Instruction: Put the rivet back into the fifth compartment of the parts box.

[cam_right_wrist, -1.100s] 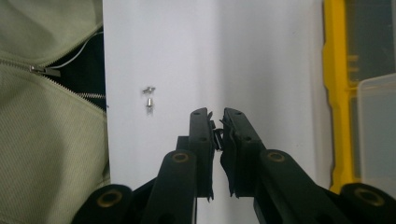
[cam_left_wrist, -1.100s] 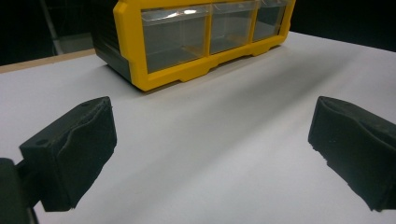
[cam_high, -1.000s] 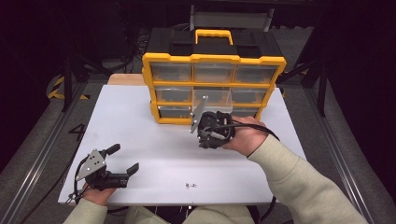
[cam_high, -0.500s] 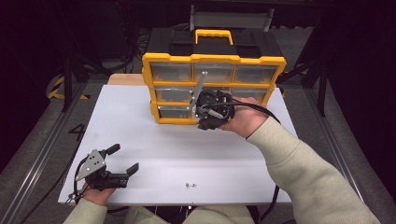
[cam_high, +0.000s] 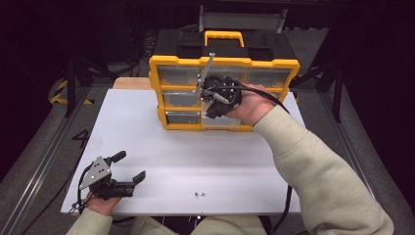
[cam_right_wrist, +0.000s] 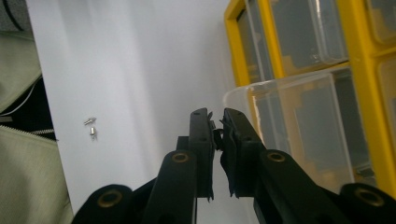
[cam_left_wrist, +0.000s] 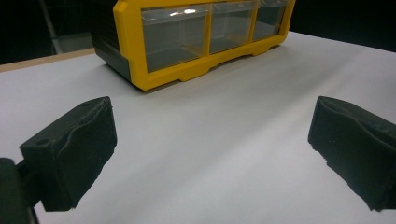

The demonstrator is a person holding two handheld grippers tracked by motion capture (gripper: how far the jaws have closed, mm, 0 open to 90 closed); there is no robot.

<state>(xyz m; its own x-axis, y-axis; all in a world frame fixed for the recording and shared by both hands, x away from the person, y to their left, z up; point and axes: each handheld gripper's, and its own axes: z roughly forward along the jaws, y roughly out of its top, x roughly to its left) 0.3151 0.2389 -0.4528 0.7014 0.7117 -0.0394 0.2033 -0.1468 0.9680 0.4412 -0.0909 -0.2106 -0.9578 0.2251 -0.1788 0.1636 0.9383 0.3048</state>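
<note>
Your right tongs [cam_right_wrist: 215, 122] are clenched on a tiny metal piece, centre of the right gripper view, just above the pulled-out clear drawer [cam_right_wrist: 299, 126] of the yellow organizer [cam_high: 222, 90]. Your left tongs [cam_high: 131, 167] rest released, grasping nothing, on the white bench [cam_high: 205, 152] at lower left of the high view.

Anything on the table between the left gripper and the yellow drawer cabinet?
No. In the left gripper view, bare white table runs from the open left gripper up to the yellow drawer cabinet.
</note>
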